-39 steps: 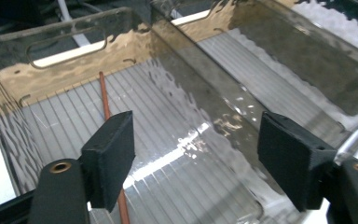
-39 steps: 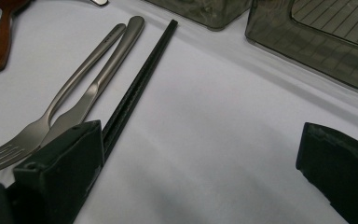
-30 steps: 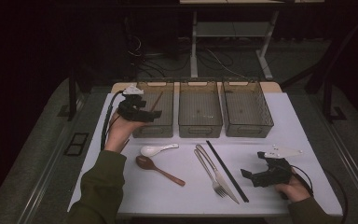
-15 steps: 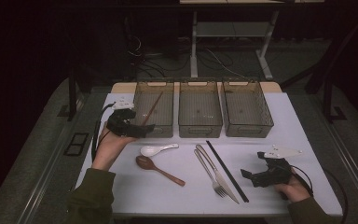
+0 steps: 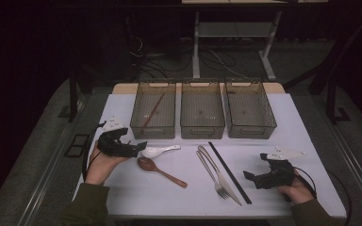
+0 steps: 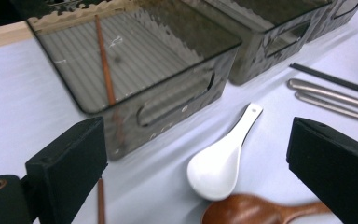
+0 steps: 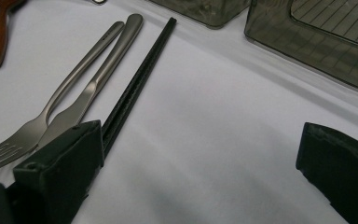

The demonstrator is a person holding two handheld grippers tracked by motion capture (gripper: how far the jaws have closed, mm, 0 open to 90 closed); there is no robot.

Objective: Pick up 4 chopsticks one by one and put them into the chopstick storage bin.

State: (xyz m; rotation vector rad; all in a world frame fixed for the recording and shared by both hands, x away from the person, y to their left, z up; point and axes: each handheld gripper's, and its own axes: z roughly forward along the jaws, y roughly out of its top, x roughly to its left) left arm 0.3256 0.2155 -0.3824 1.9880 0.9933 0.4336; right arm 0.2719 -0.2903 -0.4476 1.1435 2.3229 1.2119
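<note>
The left gripper (image 5: pixel 139 147) has just been opening and now gapes wide, nothing between its jaws — the white ceramic spoon (image 6: pixel 223 161) lies on the white table (image 5: pixel 287 122) just ahead, beside the wooden spoon (image 5: pixel 160 171). 1 wooden chopstick (image 5: pixel 153 111) sits in the leftmost bin (image 5: pixel 153 129). The right gripper (image 5: pixel 247 176) rests spread and empty near the black chopsticks (image 7: pixel 137 86).

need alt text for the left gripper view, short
The left gripper's two black jaws stand wide open above a white spoon lying on a white table, with a brown wooden spoon just below it. Behind stands a clear bin holding a brown chopstick.
</note>
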